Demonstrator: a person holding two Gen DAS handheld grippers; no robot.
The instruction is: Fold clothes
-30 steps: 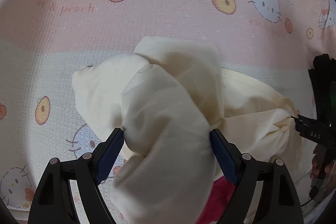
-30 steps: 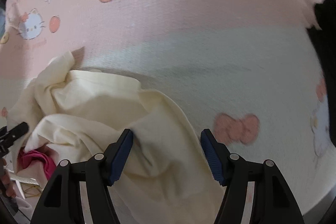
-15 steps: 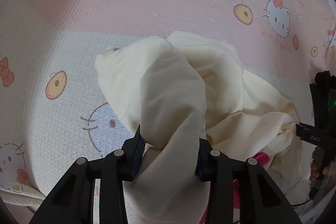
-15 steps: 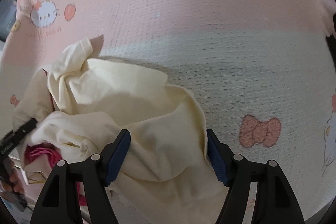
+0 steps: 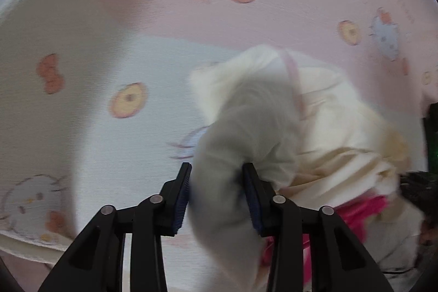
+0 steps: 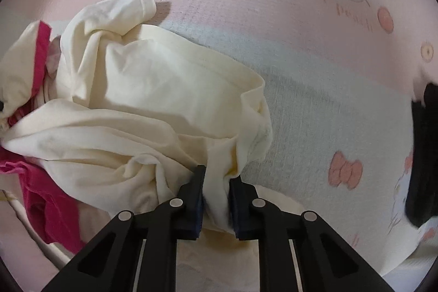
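Right wrist view — right claw (image 6: 216, 182) and left claw (image 5: 216, 182) each clenched on the cream garment (image 6: 153, 89).

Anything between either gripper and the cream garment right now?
Nothing visible. The left gripper and the right gripper each have their jaws closed directly on a bunch of the cream garment. The pink cloth lies off to the side, outside both grips.

Open blanket (image 6: 314, 89) is seen from 12 to 3 o'clock in the right view. The 9 o'clock side is blocked by the garment (image 6: 153, 100) heap.
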